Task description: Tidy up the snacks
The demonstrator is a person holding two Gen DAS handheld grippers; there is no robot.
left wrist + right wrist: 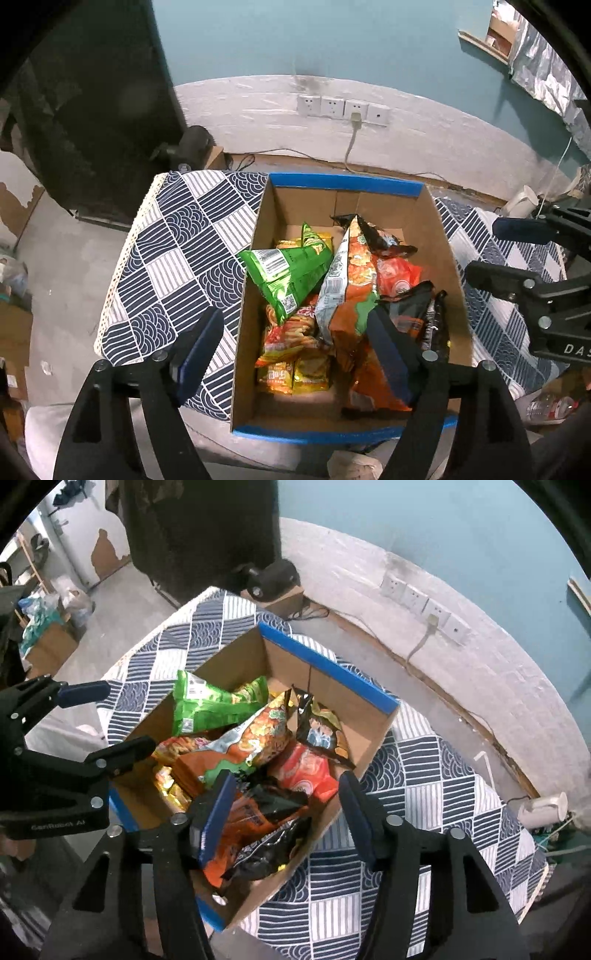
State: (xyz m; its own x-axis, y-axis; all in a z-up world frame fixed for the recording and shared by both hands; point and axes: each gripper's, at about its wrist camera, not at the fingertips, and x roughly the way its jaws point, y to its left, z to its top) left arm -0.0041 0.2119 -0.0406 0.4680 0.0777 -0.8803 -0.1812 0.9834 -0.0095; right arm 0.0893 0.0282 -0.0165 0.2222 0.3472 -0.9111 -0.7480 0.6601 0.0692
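Seen from the left wrist: left gripper [295, 354] spread wide and holding nothing, poised above the near end of a cardboard box [448, 236] edged in blue tape, set on a table under a navy-and-white patterned cloth [177, 240]. Piled loose inside: a green chip bag [291, 273] leaning on a tall orange-and-silver bag [347, 291], red and yellow small packets [291, 369] at the bottom, a black bag [413, 314] by the right wall. Off to the right, the right gripper [491, 251], likewise spread and empty. Likely trouble here: left finger outside the box wall, right finger over the orange bag, so closing while straddling the wall would likely pinch cardboard instead of a snack; puffed bags prone to slipping or bursting under a hard squeeze. Seen from the right wrist: right gripper [288, 812] released, nothing between its blue pads, hovering over the near corner above a black-and-orange bag [266, 819], with a red packet [306, 771] and the green bag [210, 705] further in; left gripper [110, 716] at the left edge, also unclenched. Further risks, as judgement: both tools crowding one box and colliding; lifting one bag from the tangle and dragging neighbours over the rim; nudging the light box across the slick cloth.
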